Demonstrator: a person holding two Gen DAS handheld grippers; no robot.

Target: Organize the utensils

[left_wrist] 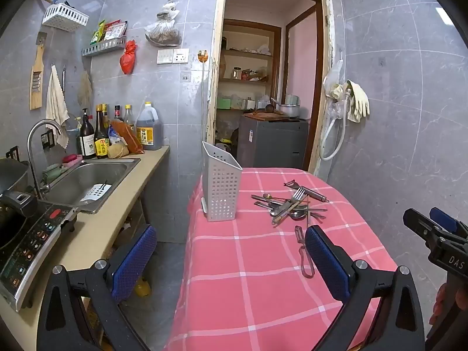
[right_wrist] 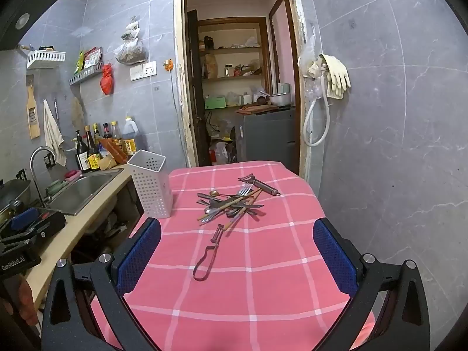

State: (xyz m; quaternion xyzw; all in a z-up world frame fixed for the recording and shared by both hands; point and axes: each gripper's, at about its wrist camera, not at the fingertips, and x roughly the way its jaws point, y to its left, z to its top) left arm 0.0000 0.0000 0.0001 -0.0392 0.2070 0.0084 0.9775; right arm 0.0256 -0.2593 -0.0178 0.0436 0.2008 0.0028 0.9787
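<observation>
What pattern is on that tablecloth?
The tablecloth is pink with a white check of thin crossing lines, clearest in the right wrist view.

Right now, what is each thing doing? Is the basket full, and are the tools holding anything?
white holder: upright on the table, looks empty.
utensil pile: loose heap on the cloth, unsorted.
loop-handled peeler: lying flat, apart from the pile.
left tool: open, holding nothing.
right tool: open, holding nothing.
</observation>
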